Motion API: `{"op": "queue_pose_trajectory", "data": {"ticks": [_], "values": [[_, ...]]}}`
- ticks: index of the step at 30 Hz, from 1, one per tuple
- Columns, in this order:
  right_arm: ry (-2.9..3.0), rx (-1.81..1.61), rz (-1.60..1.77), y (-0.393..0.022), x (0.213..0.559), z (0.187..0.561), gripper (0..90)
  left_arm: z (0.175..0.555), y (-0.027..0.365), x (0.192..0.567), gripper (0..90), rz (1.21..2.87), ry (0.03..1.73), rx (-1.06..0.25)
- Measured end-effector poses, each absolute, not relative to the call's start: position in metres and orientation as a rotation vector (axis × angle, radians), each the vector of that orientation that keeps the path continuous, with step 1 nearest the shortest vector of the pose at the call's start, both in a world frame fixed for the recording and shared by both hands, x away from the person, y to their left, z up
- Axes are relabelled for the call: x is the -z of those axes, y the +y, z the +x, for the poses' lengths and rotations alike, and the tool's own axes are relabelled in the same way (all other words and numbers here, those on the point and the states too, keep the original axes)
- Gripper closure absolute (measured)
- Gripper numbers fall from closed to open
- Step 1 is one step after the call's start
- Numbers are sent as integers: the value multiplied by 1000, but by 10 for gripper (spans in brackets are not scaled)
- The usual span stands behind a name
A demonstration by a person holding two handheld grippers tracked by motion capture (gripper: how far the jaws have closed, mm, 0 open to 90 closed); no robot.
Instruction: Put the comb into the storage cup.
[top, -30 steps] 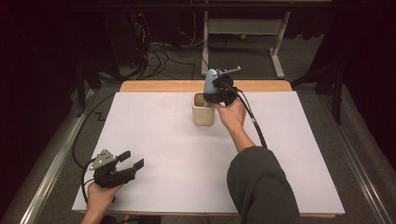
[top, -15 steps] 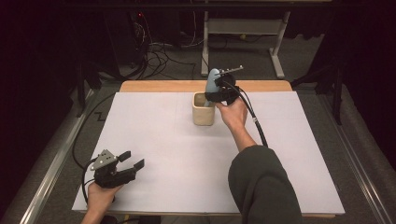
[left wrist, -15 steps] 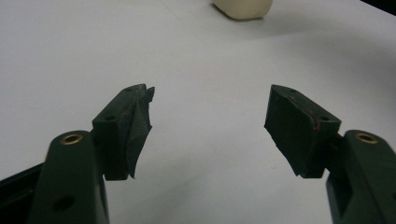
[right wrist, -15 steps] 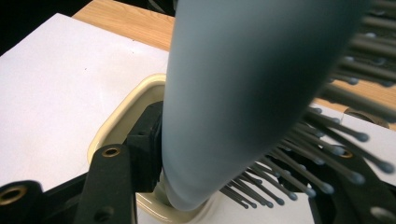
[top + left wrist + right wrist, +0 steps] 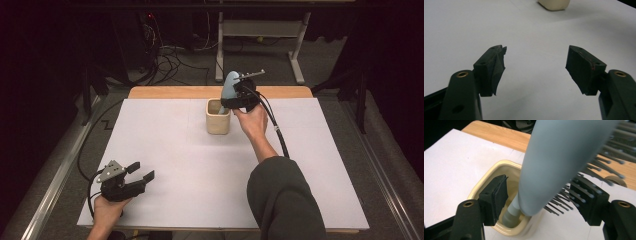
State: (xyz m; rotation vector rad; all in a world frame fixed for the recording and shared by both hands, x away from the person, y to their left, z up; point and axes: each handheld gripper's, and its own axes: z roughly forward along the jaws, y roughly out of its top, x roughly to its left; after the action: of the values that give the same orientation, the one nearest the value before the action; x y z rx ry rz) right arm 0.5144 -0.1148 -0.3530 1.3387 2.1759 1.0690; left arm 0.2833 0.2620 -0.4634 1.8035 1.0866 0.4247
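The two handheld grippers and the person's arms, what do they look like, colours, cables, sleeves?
Both tools are black. The left gripper carries a grey three-cornered plate on top, and its dark green jaw arms have brass-coloured rivets and black, slightly frayed pads. A black cable trails from it off the table's near left. The right gripper trails a black cable past a dark grey sleeve. The left forearm is bare.

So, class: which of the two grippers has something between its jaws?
The right gripper, above the cream cup, has a pale blue hairbrush between its jaws; the left gripper is open over bare white table.
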Motion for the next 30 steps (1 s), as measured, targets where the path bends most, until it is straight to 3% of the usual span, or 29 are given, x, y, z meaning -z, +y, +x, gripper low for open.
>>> {"op": "queue_pose_trajectory", "data": {"ticks": [30], "values": [[2152,-1134,1282,-140,345,490,307,284,261,464,318,1797,1088,-435]]}}
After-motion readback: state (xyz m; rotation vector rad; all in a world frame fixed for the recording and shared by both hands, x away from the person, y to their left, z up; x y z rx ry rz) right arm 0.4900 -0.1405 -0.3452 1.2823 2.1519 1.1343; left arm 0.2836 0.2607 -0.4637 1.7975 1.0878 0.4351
